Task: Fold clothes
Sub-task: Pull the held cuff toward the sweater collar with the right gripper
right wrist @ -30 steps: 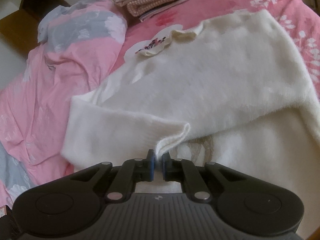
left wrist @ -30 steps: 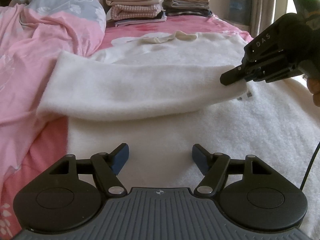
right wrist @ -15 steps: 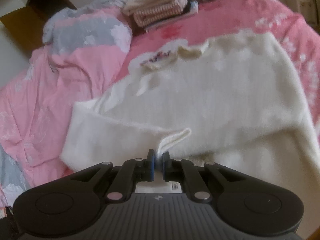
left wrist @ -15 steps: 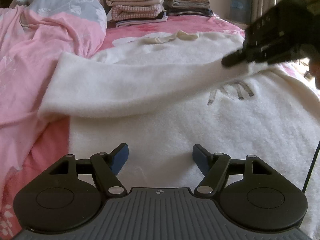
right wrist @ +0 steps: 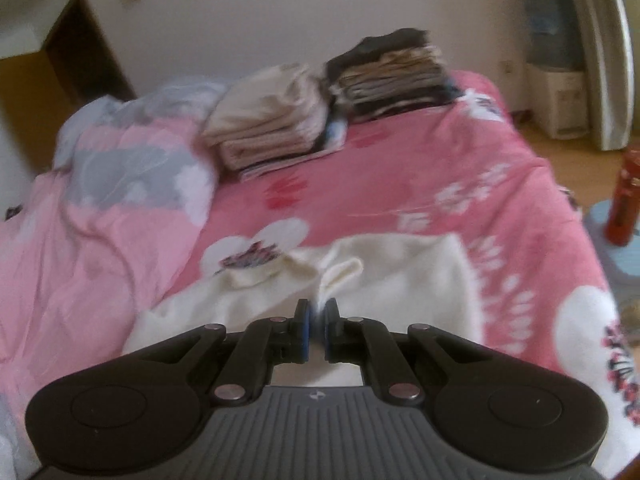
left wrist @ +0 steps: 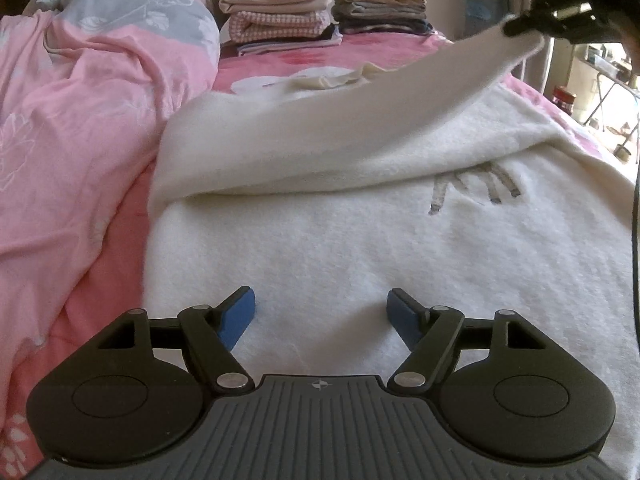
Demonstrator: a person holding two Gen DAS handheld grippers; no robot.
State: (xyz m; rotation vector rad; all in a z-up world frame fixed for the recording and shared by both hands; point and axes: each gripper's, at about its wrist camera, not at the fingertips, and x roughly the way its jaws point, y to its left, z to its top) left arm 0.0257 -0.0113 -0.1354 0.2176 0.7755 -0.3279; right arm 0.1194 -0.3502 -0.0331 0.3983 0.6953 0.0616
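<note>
Pinching the cuff [right wrist: 340, 276] of the soft, light sweater [left wrist: 360, 248] that lies on the bed [right wrist: 400, 168], the right tool [right wrist: 316, 330] grips a good firm edge, while the left tool [left wrist: 321, 312] hovers spread just above the limp body.

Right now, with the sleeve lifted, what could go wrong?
1. The right gripper pinches only the sleeve cuff edge; it may slip out.
2. The left gripper hangs open above the sweater, pinning nothing, so the body may drag.
3. A cable trails along the sweater's edge and could snag.
</note>
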